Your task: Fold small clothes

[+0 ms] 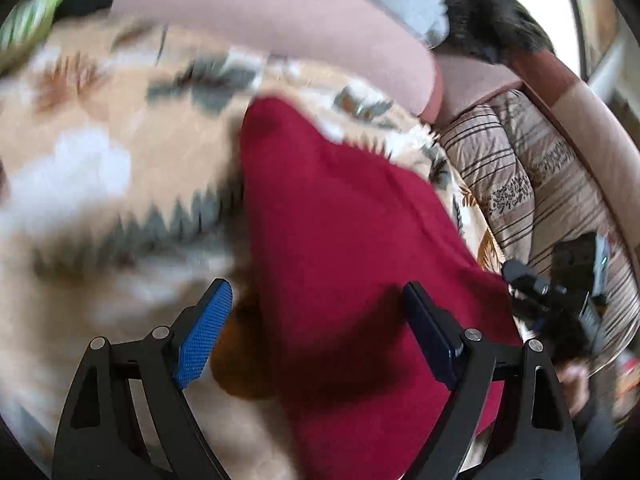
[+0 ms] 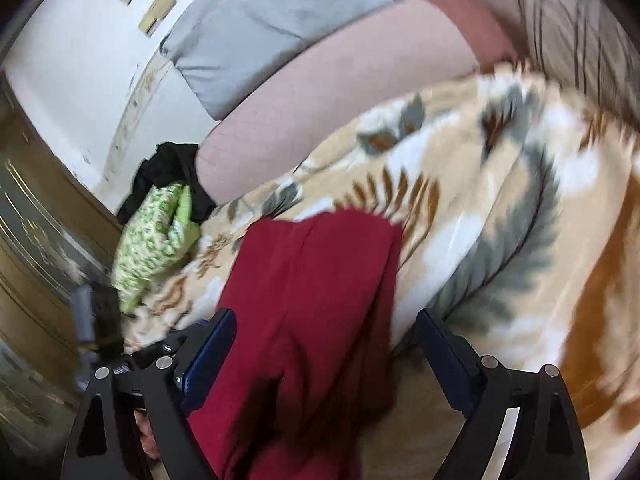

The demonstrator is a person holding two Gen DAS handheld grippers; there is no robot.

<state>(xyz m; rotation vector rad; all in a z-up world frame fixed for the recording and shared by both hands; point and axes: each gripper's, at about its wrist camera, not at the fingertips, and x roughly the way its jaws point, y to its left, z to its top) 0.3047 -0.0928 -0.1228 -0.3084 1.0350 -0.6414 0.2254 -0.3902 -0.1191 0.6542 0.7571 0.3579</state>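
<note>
1. A dark red garment (image 1: 352,240) lies folded into a long strip on a beige leaf-patterned blanket (image 1: 100,128) that covers the bed; both wrist views are smeared by motion.
2. The left gripper (image 1: 318,334) hangs over the near end of the garment with its fingers (image 1: 204,332) spread wide, the blue-padded one over the blanket beside the cloth and the other above the red fabric; nothing is pinched between them.
3. The right gripper (image 2: 326,364) stands over the same garment (image 2: 312,300) from the other side, fingers (image 2: 448,364) likewise spread apart, with the cloth running up between them; whether either pad touches the fabric cannot be told.
4. In the left wrist view the right gripper's black body (image 1: 560,296) shows at the right edge, just beside the garment's corner.
5. A pale pink bolster pillow (image 2: 320,108) runs across the head of the bed, with a grey pillow (image 2: 256,28) behind it.
6. A green-and-white patterned cloth (image 2: 156,236) lies bunched at the blanket's left edge, touching a black garment (image 2: 168,172) beside the bolster.
7. A striped brown quilt (image 1: 520,184) lies to the right of the blanket.
</note>
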